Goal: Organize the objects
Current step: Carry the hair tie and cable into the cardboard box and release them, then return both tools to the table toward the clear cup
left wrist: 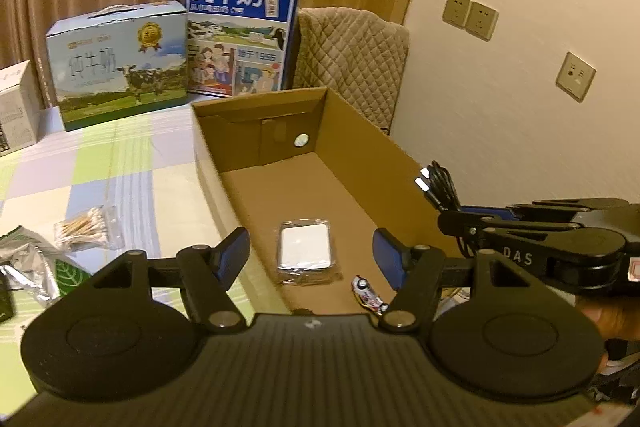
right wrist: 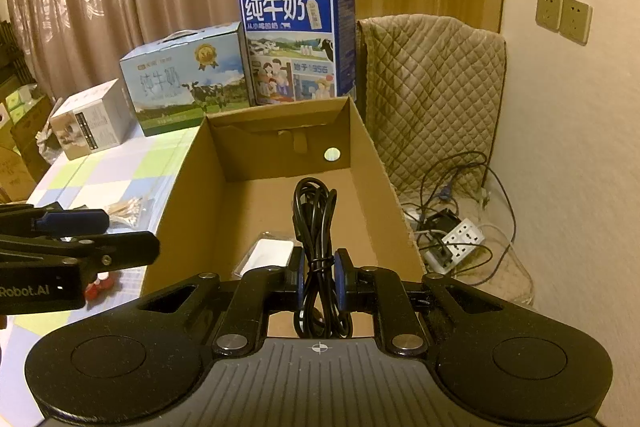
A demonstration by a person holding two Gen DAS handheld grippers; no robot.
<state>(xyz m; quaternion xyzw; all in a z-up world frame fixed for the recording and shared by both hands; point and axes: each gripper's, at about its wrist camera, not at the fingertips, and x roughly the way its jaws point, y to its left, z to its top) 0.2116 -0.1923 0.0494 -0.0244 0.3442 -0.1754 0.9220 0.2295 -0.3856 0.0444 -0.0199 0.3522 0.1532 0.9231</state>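
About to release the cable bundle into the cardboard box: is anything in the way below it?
Nothing visible blocks it. The right gripper holds the black cable bundle over the open cardboard box; the wrapped white item lies to the left, with bare floor ahead.

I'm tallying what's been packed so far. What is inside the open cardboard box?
On the floor of the brown cardboard box lie a flat white item in clear plastic wrap and a small red-and-white toy car. The near end is hidden behind the left gripper.
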